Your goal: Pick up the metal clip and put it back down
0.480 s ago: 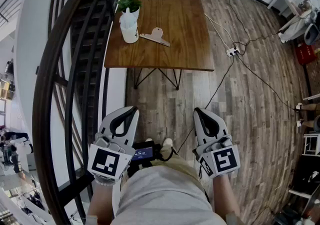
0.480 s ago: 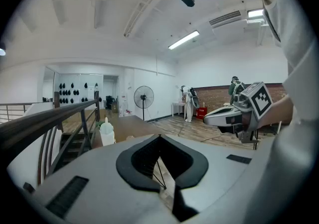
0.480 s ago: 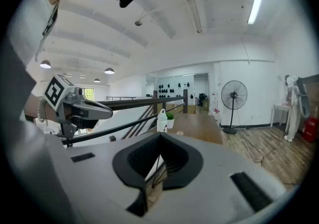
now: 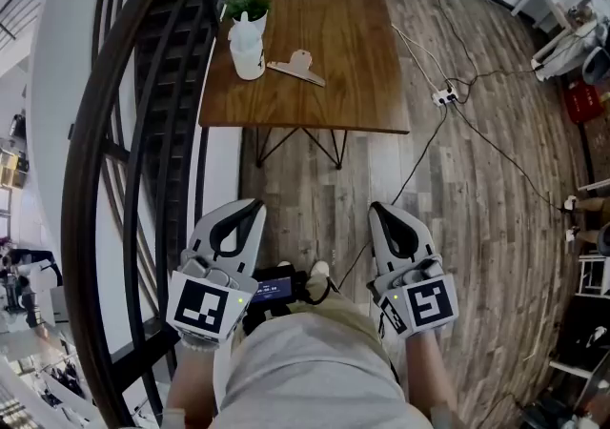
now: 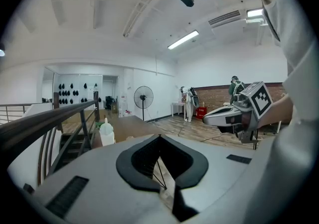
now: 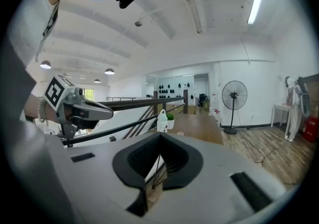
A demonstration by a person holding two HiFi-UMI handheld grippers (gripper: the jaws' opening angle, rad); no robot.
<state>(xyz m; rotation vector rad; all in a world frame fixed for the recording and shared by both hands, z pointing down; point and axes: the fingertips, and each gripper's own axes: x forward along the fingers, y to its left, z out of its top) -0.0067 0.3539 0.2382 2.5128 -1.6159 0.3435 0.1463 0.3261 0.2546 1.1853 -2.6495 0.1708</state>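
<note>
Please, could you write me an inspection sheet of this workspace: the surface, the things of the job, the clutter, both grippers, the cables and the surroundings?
Surface: wooden table, mostly bare, on thin dark legs.
Job's things: metal clip lies flat on the table, just right of the white bottle; nothing touches it.
Clutter: the white bottle, with a small potted plant just beyond it, near the table's left edge.
Grippers: left gripper and right gripper both shut, empty, held by the person's waist, well short of the table.
Cables: several cables cross the plank floor to a power strip.
Surroundings: dark railing and stairs on the left; a standing fan.
</note>
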